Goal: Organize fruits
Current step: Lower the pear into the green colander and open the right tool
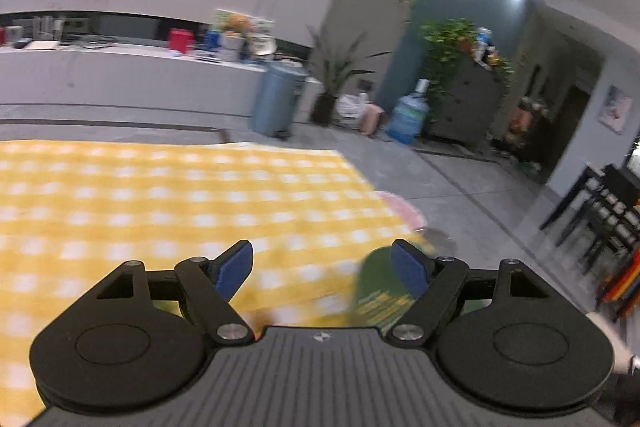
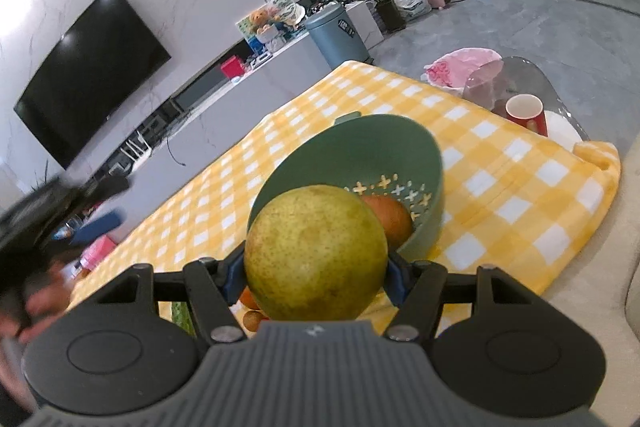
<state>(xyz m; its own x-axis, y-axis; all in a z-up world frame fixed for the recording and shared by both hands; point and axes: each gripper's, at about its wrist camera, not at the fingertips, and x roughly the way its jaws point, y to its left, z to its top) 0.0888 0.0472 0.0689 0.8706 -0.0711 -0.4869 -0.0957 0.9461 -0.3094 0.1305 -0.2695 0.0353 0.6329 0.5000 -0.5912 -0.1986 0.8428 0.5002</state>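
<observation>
Green colander bowl [image 2: 360,155] tilted on the yellow checked cloth [image 2: 500,195], 1 orange fruit [image 2: 390,221] inside against the cross-shaped holes. Right gripper [image 2: 314,277] clamped on a speckled yellow-green pear [image 2: 316,253], both blue pads pressed to its sides, held just in front of the bowl's rim. Small orange and brown fruits [image 2: 254,315] half hidden under the pear. Only in the right view: red cup [image 2: 526,113] on a glass side table [image 2: 532,75]. Left gripper [image 1: 322,267] spread wide, nothing between the pads, over blurred cloth. Green shape [image 1: 378,287] behind its right finger, too smeared to name.
</observation>
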